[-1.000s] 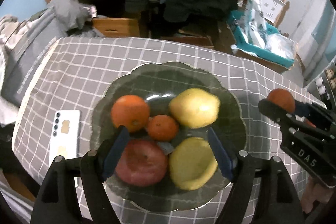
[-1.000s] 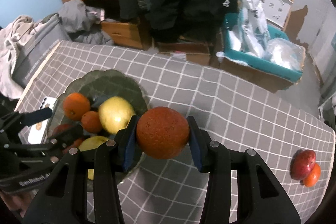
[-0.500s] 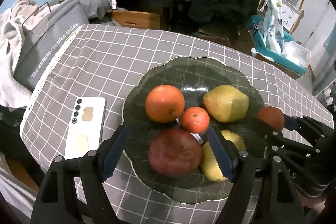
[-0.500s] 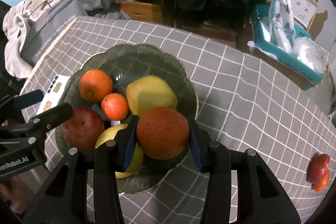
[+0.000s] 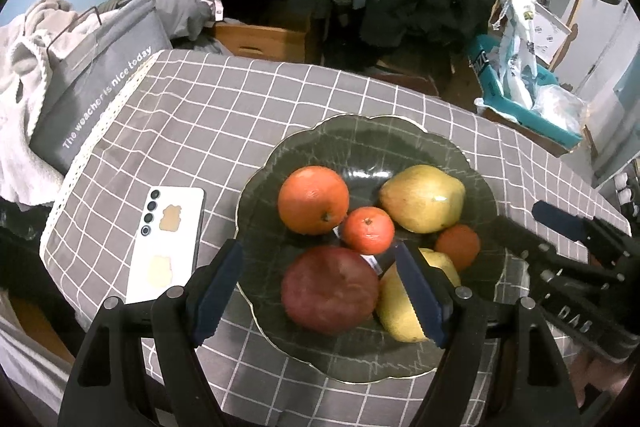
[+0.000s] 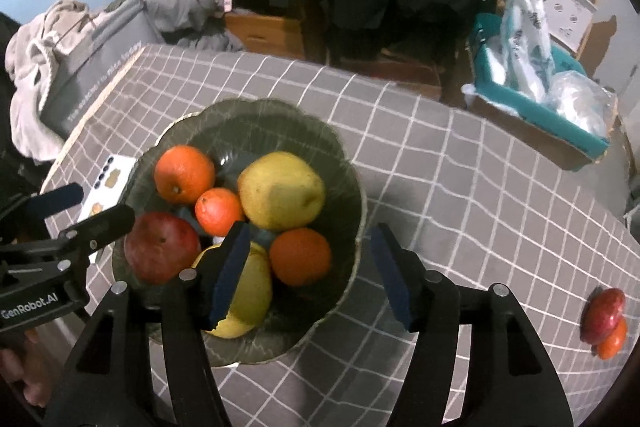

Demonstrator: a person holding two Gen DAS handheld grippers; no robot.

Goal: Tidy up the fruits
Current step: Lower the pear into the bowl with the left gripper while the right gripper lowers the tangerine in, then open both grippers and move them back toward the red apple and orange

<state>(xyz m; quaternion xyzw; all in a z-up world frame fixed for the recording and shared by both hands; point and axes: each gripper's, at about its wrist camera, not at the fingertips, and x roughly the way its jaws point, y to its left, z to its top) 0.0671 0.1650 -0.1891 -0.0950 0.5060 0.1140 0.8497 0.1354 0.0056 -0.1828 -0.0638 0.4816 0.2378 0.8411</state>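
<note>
In bowl, three oranges, two pears

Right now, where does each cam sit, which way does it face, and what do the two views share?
Left wrist: on the left gripper, angled steeply down over the fruit plate; own open fingers show, right gripper at the right edge.
Right wrist: on the right gripper, angled steeply down at the plate's right side; own jaws opening over a just-freed orange; left gripper at left.
Shared: plate, fruit, phone, checked tablecloth.
</note>
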